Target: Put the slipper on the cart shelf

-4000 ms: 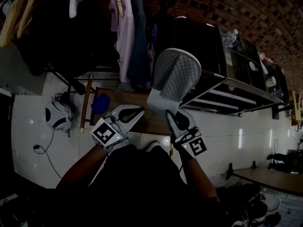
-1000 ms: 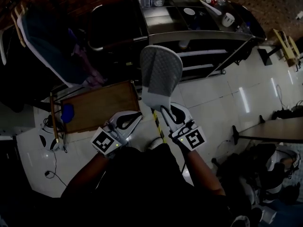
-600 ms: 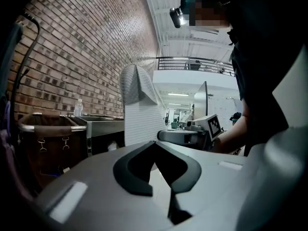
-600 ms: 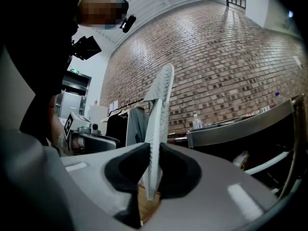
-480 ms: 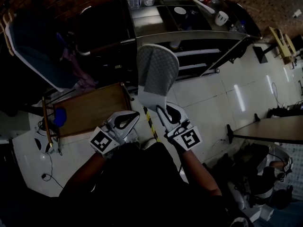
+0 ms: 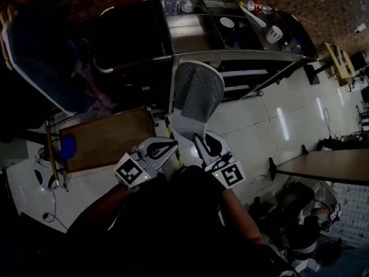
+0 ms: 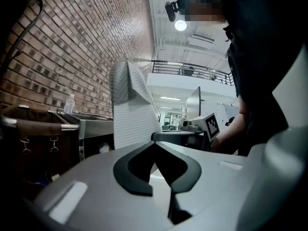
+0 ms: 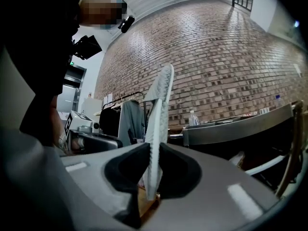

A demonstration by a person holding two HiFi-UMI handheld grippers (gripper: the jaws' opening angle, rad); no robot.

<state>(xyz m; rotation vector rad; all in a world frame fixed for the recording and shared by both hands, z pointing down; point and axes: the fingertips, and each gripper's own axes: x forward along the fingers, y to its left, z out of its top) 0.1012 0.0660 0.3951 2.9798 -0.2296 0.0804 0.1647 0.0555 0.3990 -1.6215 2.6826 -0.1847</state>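
Bottle (image 6: 173,0), perhaps a bowl (image 6: 227,22), atop cart (image 6: 187,39)

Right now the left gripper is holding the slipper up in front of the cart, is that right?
No. The right gripper is holding the slipper up in front of the cart; the right gripper view shows its jaws pinching it. The left gripper is shut, empty.

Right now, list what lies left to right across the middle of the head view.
blue object → wooden board → left gripper → slipper → table
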